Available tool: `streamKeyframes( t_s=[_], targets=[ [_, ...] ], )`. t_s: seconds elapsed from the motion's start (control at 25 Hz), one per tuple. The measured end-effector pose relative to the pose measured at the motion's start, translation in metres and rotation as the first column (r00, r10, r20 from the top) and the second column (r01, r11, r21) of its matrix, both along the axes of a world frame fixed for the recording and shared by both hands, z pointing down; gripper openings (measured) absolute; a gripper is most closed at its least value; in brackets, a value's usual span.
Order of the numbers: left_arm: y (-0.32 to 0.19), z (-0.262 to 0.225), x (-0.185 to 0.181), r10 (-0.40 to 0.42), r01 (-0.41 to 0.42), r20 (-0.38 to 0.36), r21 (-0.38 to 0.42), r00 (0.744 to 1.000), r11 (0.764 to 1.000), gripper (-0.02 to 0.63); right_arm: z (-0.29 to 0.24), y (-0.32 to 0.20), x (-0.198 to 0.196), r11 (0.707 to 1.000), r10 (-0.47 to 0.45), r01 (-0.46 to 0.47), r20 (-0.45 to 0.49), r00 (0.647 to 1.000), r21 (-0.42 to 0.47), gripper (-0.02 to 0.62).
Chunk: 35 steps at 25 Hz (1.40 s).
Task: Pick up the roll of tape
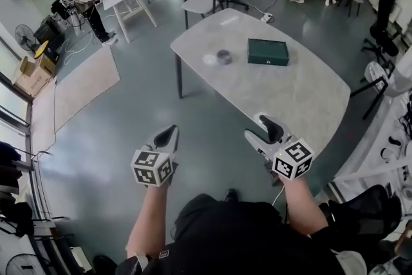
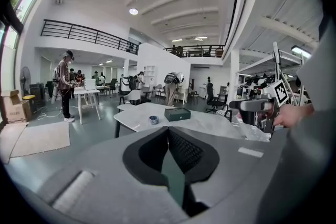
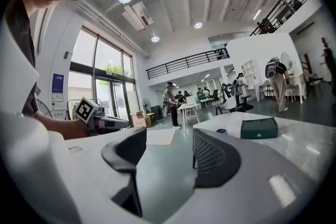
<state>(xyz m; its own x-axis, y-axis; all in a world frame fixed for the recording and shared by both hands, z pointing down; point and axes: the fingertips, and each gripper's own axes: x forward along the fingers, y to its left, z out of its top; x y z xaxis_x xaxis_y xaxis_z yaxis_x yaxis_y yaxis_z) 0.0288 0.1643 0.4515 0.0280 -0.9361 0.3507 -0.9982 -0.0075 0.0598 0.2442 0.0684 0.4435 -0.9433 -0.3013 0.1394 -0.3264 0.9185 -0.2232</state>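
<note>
From the head view, the roll of tape [image 1: 224, 56] is a small grey ring lying flat on a pale, marble-looking table [image 1: 290, 100] with rounded corners, just left of a flat dark green box [image 1: 268, 51]. Both grippers are well short of it, over the smooth grey floor [image 1: 116, 138] at the table's near edge. The left gripper [image 1: 168, 133] tapers to a single point, and the right gripper [image 1: 264, 132] is spread in a V. In the left gripper view, the ribbed black pads meet at the tips with nothing in them, and the tape sits far off on the table. In the right gripper view, the same textured pads stand wide apart and empty, with the tape tiny beside the box.
</note>
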Motion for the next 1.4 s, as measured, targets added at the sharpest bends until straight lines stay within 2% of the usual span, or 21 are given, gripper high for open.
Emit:
streamKeyframes(
  t_s=[0.12,0.32,0.68,0.84,1.12,1.28,1.4],
  targets=[
    [-0.005,-0.004,-0.007,-0.002,0.002,-0.003,0.021,1.0,1.0,0.011,0.002,-0.003,-0.004,1.0,0.001,-0.001,-0.016,1.0,0.011,0.268],
    [-0.02,-0.008,-0.039,-0.001,0.002,-0.018,0.048,1.0,0.999,0.011,-0.005,-0.012,-0.027,1.0,0.006,-0.005,-0.03,1.0,0.025,0.268],
    [-0.114,-0.011,-0.099,0.05,-0.044,-0.055,0.103,0.997,0.994,0.011,-0.007,-0.083,-0.074,0.999,0.043,-0.04,-0.086,0.995,0.034,0.268],
    [-0.163,-0.016,-0.142,0.066,-0.059,-0.055,0.116,0.996,0.992,0.011,-0.002,-0.129,-0.12,0.999,0.043,-0.041,-0.099,0.994,0.018,0.268],
    [-0.235,-0.002,-0.247,0.082,-0.076,-0.074,0.074,0.994,0.994,0.011,0.024,-0.193,-0.243,0.999,-0.015,0.009,-0.17,0.985,-0.037,0.268],
    [-0.265,0.012,-0.285,0.124,-0.12,-0.084,0.05,0.989,0.992,0.011,0.035,-0.208,-0.303,0.998,-0.057,0.047,-0.209,0.976,-0.052,0.268],
    [-0.287,0.022,-0.305,0.146,-0.142,-0.101,0.039,0.984,0.989,0.011,0.042,-0.222,-0.332,0.996,-0.064,0.05,-0.222,0.973,-0.072,0.268]
  ],
)
